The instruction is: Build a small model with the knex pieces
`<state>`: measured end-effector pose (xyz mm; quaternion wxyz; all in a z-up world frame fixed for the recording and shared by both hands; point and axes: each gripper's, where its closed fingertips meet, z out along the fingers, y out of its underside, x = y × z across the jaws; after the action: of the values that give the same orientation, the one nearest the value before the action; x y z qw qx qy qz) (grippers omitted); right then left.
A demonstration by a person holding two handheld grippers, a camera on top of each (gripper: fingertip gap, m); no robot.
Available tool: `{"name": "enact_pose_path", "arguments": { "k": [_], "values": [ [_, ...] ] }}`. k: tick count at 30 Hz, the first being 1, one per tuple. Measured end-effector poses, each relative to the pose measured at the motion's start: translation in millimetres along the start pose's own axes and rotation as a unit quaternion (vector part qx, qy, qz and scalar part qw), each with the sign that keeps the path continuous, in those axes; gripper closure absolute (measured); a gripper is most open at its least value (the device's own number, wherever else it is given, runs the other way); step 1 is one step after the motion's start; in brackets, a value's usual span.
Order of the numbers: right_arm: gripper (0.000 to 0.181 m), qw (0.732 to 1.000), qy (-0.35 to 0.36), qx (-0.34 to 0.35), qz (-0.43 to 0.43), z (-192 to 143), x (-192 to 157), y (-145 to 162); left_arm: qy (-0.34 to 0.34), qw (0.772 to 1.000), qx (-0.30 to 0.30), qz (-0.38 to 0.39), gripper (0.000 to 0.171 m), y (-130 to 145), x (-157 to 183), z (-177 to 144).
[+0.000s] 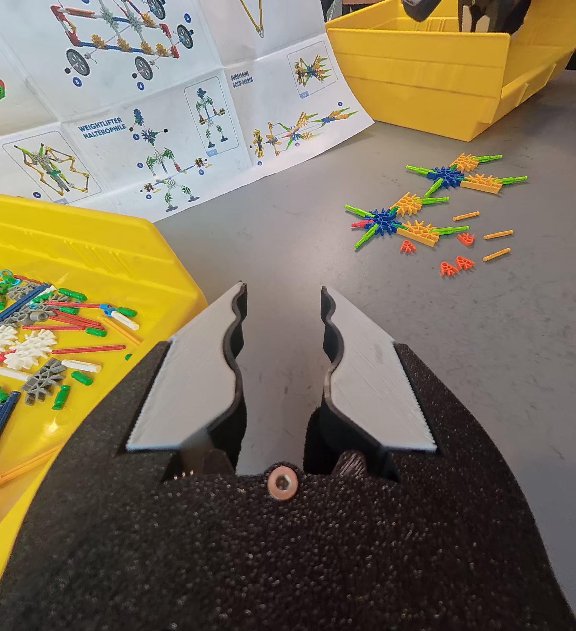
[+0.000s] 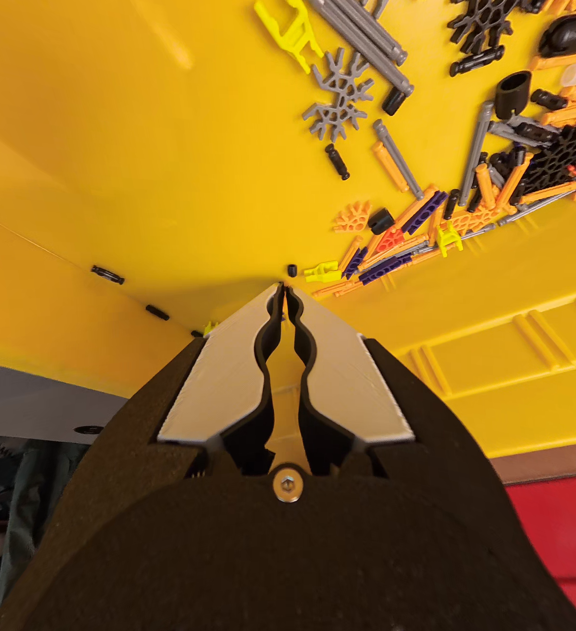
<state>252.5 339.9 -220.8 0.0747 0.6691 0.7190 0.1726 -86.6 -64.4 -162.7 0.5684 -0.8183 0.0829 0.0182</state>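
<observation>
Left gripper (image 1: 283, 290) hangs over the grey table (image 1: 279, 239) with its jaws wide and nothing between them. It's right beside the near yellow bin (image 1: 177, 246), which is full of loose rods and connectors. 2 built stars (image 1: 382, 220), blue hubs with orange fans and green rods, lie well off to its right. Around them sit 4 small red connectors (image 1: 465, 239) and 3 short yellow rods (image 1: 498, 235). An instruction sheet (image 1: 163, 102) is spread out behind.

Right gripper (image 2: 283, 288) is down inside another yellow bin (image 2: 109, 136), jaws pinched nearly together, tips right at the floor where it meets the side wall. Can't tell if anything tiny is caught in there. Closest bits are a little black cap (image 2: 292, 270) and a neon clip (image 2: 322, 273), both just beyond the tips, not touching as far as I can see.

What I'd worry about: those parts are tiny and slick, and the floor is smooth. Tips that narrow could flick the cap away instead of catching it, or jam against the wall. The orange and purple rod heap (image 2: 399, 252) is tangled, so nudging it would probably drag several pieces at once.
</observation>
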Motion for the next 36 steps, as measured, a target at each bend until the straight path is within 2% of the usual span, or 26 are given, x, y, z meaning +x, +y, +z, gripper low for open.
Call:
{"name": "enact_pose_path", "arguments": {
  "k": [4,7,10,12,15,16,18,19,21,23,26,28,30,33,36],
  "values": [
    [0.181,0.998,-0.005,0.059,0.002,-28,-13,-3,0.005,1.0,-0.003,0.002,0.128,2,3,2],
    [0.181,0.987,-0.017,0.159,-0.017,-80,-39,-22,0.006,1.0,-0.005,0.003,0.128,2,4,2],
    [0.181,0.952,-0.065,0.293,-0.068,-151,-102,-56,0.006,1.0,-0.005,0.002,0.128,3,3,3],
    [0.181,0.926,-0.1,0.342,-0.125,-182,-160,-76,0.006,1.0,-0.006,0.002,0.128,3,4,3],
    [0.181,0.911,-0.125,0.341,-0.195,-180,-236,-102,0.006,1.0,-0.004,0.008,0.129,1,5,2],
    [0.181,0.912,-0.123,0.332,-0.207,-172,-252,-110,0.005,1.0,-0.002,0.01,0.128,0,5,1],
    [0.181,0.918,-0.089,0.33,-0.203,-164,-260,-126,0.002,1.0,-0.001,0.015,0.129,0,6,0],
    [0.181,0.916,-0.076,0.344,-0.192,-169,-258,-131,0.001,1.0,-0.001,0.016,0.129,0,5,0],
    [0.181,0.911,-0.033,0.386,-0.143,-192,-229,-134,0.0,1.0,0.0,0.016,0.129,-1,5,-1],
    [0.179,0.908,0.004,0.413,-0.067,-211,-180,-123,0.002,1.0,0.002,0.015,0.129,-3,5,-2],
    [0.174,0.915,0.058,0.399,0.025,-208,-100,-90,0.006,1.0,0.004,0.018,0.129,-4,8,-2],
    [0.171,0.931,0.078,0.351,0.065,-181,-57,-63,0.007,1.0,0.002,0.024,0.128,-4,10,-1],
    [0.17,0.947,0.068,0.303,0.077,-144,-35,-44,0.006,1.0,-0.002,0.029,0.129,-2,11,0],
    [0.168,0.963,0.041,0.257,0.07,-93,-28,-34,0.008,1.0,0.003,0.028,0.129,-2,11,0],
    [0.167,0.964,0.015,0.265,0.036,-69,-39,-44,0.005,1.0,0.007,0.021,0.129,1,9,2]
  ]
}}
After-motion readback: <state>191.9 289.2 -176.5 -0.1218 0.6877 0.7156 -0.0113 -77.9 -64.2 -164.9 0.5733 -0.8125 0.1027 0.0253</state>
